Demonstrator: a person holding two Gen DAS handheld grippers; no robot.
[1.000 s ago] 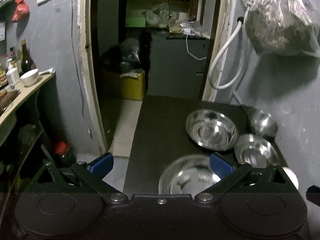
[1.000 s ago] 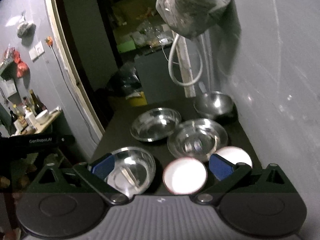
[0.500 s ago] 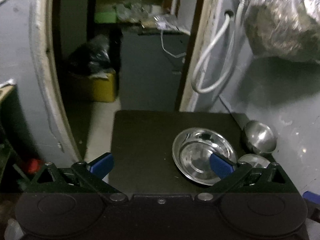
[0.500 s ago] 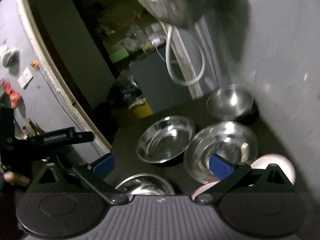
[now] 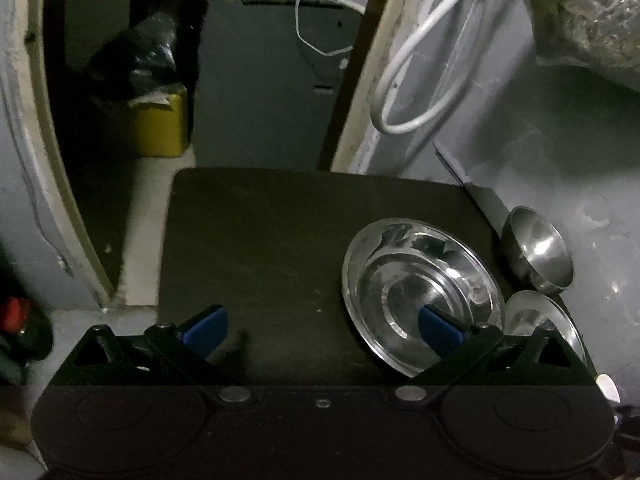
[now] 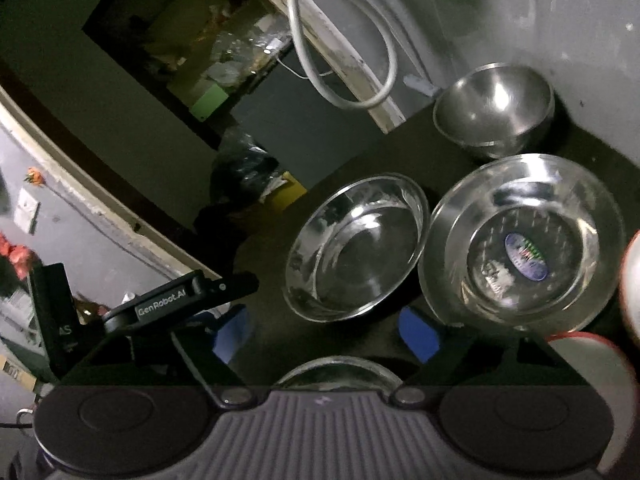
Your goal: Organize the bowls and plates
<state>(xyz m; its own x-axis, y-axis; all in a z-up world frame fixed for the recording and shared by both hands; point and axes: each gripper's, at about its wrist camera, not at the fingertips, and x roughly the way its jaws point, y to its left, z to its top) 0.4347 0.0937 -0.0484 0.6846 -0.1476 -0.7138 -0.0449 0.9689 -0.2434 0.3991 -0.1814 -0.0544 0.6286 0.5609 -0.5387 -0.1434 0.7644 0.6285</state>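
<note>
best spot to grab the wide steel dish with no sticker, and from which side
Probably its thin flared rim, one finger inside and one outside. The dish sits upright and open, too wide to span. Come from the near edge, where the table is bare; the stickered bowl crowds its other side. The right gripper, jaws just narrowing with nothing between them, is nearest.

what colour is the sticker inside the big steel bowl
Blue oval sticker with green and red print, on the steel bowl bottom; right wrist view shows it best.

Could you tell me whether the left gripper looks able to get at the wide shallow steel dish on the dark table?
Probably yes: the left gripper is open, one fingertip over the wide shallow steel dish, nothing between.
</note>
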